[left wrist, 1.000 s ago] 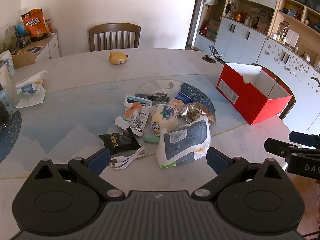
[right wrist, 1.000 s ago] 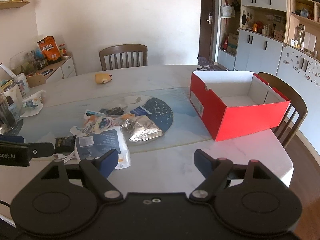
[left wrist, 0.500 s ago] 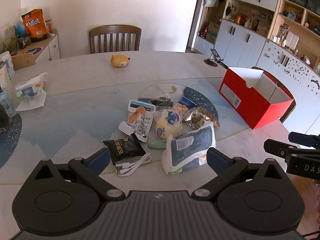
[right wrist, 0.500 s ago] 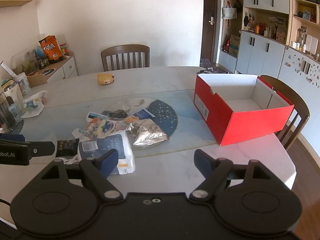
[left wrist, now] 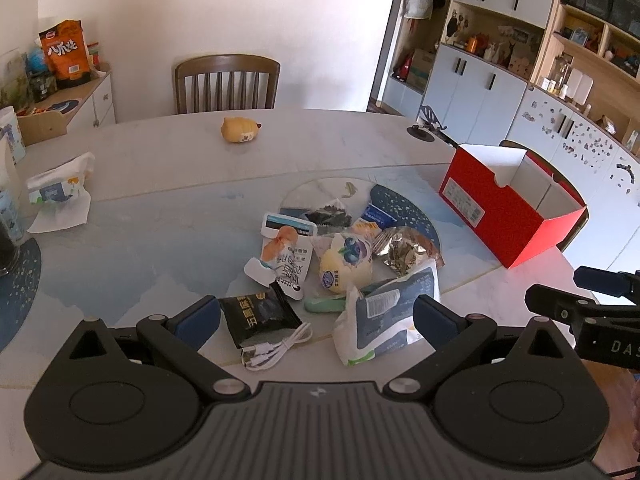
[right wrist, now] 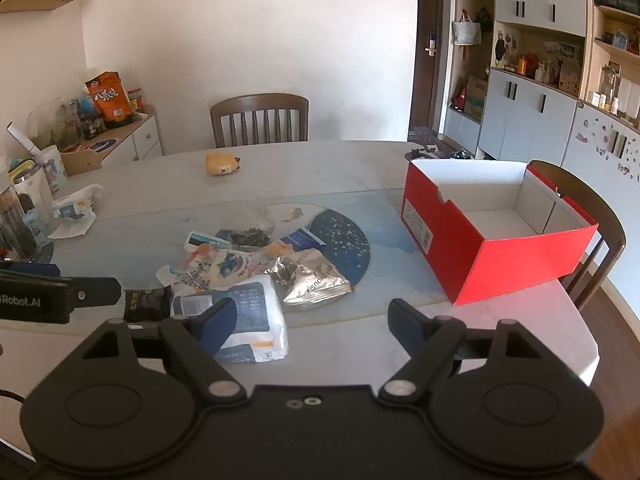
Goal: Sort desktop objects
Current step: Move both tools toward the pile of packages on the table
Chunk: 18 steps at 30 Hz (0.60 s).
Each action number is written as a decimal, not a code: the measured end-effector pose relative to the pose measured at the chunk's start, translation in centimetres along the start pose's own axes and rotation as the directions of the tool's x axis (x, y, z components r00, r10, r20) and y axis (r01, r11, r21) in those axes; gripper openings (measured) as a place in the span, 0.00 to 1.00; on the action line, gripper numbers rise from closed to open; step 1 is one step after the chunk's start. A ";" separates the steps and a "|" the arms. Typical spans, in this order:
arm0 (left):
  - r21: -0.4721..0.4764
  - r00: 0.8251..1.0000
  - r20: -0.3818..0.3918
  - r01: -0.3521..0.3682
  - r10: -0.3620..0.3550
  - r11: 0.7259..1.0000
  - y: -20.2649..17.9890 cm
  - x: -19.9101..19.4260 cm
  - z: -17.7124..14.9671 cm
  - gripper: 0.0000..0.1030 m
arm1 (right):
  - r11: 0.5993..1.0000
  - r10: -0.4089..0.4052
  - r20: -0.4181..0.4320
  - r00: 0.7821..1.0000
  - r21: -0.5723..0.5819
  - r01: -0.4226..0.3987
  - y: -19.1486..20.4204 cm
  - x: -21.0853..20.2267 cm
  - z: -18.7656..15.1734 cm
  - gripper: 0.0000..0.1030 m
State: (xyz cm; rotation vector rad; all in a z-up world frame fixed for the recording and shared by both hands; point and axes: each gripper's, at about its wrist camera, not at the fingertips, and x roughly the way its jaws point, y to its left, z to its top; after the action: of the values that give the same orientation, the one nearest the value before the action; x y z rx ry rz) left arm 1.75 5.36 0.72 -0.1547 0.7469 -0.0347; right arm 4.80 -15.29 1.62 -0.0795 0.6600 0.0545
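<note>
Left to right: left gripper point(left wrist: 316, 316), jaws wide, empty, above black packet point(left wrist: 256, 316); snack pile point(right wrist: 256, 264) mid-table; right gripper point(right wrist: 308, 324), wide, empty; red box point(right wrist: 492, 236) at right. Approach step; next, presumably, closing on one item.

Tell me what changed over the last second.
Both grippers, left and right, pulled back a little from the pile of packets, which now shows further up in both views. Nothing was gripped or released. Both jaws stay open; pile, cable and red box lie unmoved.
</note>
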 end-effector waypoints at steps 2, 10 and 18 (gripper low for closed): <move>-0.002 1.000 -0.001 0.004 -0.004 1.000 0.3 0.2 0.1 1.00 | 1.000 -0.001 0.002 1.000 0.000 0.001 0.3 0.0 0.1 0.80; 0.005 1.000 -0.011 0.009 -0.009 1.000 1.8 1.3 0.4 1.00 | 1.000 -0.009 0.003 1.000 0.001 0.009 1.1 0.3 0.3 0.80; -0.002 0.999 -0.029 -0.017 0.017 1.000 3.8 3.1 0.2 1.00 | 0.999 -0.035 -0.002 0.999 0.019 0.035 2.7 1.0 0.3 0.80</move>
State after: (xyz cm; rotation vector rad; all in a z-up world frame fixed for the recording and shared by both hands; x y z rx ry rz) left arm 4.09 8.88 -1.86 -0.1499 0.7770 -0.0199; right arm 5.53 -12.53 1.11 -0.0731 0.6609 0.0145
